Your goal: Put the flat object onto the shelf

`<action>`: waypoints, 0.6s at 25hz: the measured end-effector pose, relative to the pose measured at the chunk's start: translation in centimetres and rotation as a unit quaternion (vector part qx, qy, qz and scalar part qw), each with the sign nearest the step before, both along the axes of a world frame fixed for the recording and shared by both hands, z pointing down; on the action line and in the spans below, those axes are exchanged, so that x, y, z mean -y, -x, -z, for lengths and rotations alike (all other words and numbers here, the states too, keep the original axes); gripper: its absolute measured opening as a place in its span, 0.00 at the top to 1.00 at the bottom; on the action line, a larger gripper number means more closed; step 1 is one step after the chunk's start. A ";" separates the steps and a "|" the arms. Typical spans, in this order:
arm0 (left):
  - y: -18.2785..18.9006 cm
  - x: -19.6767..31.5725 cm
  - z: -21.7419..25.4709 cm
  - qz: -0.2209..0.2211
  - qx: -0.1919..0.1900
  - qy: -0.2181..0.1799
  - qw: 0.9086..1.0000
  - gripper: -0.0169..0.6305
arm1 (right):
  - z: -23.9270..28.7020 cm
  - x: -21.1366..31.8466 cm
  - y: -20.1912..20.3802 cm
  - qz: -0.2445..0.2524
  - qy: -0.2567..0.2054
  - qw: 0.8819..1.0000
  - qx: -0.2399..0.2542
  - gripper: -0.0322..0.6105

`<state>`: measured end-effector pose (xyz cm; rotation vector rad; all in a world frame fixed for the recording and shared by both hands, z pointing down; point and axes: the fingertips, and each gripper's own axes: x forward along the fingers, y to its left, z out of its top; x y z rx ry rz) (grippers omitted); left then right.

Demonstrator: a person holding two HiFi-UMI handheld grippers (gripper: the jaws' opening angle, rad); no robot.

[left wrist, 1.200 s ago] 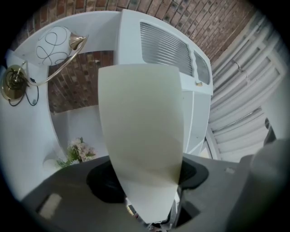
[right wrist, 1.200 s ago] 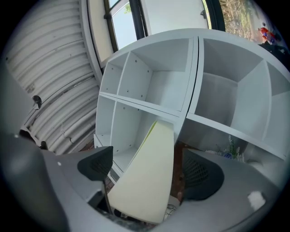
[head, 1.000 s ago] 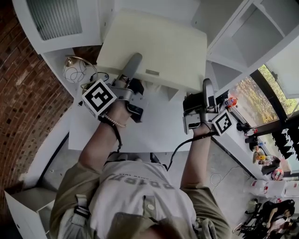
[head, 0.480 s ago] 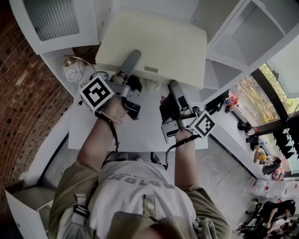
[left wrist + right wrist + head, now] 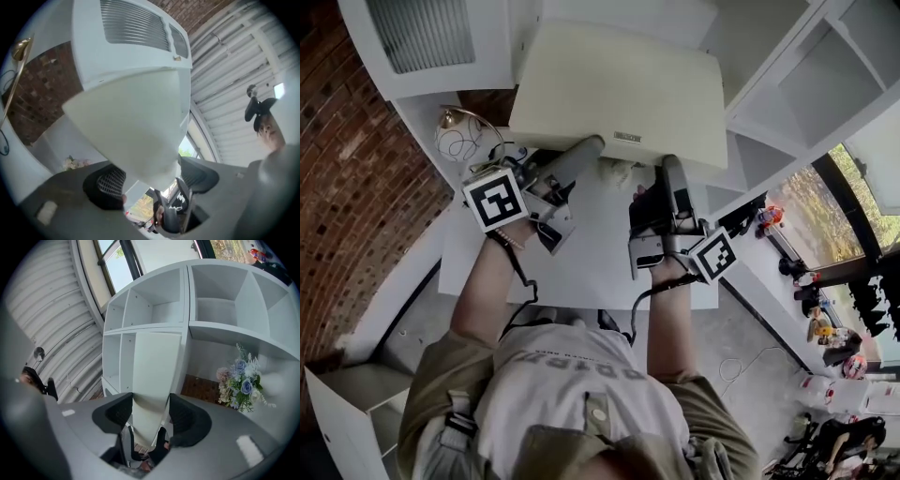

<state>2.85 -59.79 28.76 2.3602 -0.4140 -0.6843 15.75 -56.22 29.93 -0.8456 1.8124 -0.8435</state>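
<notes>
Right tongs (image 5: 671, 171) slid inward, closed onto flat object (image 5: 619, 84) (near edge).

The flat object (image 5: 619, 89) looks like smooth matt cream board, the shelf (image 5: 186, 296) is smooth white painted or laminated panels, and the left wall (image 5: 347, 206) is rough bare brick.

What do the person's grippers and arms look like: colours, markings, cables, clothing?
The left gripper and right gripper are grey with long jaws; each carries a white cube with black square markers. A black cable leaves the right one. Olive sleeves, a bead bracelet. The left jaws have just opened around the cream board; the right just closed on it.
</notes>
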 end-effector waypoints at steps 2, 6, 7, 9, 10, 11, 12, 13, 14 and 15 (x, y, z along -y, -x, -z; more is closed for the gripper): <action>0.5 -0.3 -0.7 -0.005 0.015 -0.004 1.000 0.39 | 0.3 0.3 -0.2 -0.008 -0.001 1.000 0.004 0.57; 1.6 -0.1 -1.9 0.015 0.022 0.014 1.000 0.44 | 0.8 0.9 -0.6 -0.015 -0.005 1.000 -0.006 0.59; 1.8 0.1 -2.0 0.023 0.018 0.022 0.999 0.48 | 0.9 1.0 -0.6 -0.016 -0.006 1.000 -0.010 0.60; 2.0 0.6 -1.8 0.030 0.011 0.028 0.999 0.48 | 1.2 1.3 -0.6 -0.016 -0.008 1.000 -0.017 0.62; 1.9 0.8 -1.5 0.030 0.009 0.026 0.999 0.48 | 1.3 1.5 -0.6 -0.017 -0.009 1.000 -0.021 0.63; 1.8 0.9 -1.1 0.029 0.006 0.019 0.999 0.48 | 1.3 1.7 -0.6 -0.017 -0.009 1.000 -0.024 0.64; 1.7 1.1 -0.5 0.028 0.004 0.012 1.000 0.48 | 1.4 1.9 -0.7 -0.018 -0.009 0.999 -0.026 0.64; 1.7 1.4 -0.1 0.030 0.001 0.008 1.000 0.48 | 1.4 2.2 -0.7 -0.018 -0.008 0.999 -0.030 0.64; 1.7 1.7 0.1 0.032 -0.002 0.008 0.999 0.48 | 1.4 2.5 -0.7 -0.018 -0.008 0.999 -0.034 0.65; 1.8 2.1 0.2 0.035 -0.004 0.010 0.999 0.49 | 1.4 2.8 -0.7 -0.018 -0.007 0.999 -0.039 0.66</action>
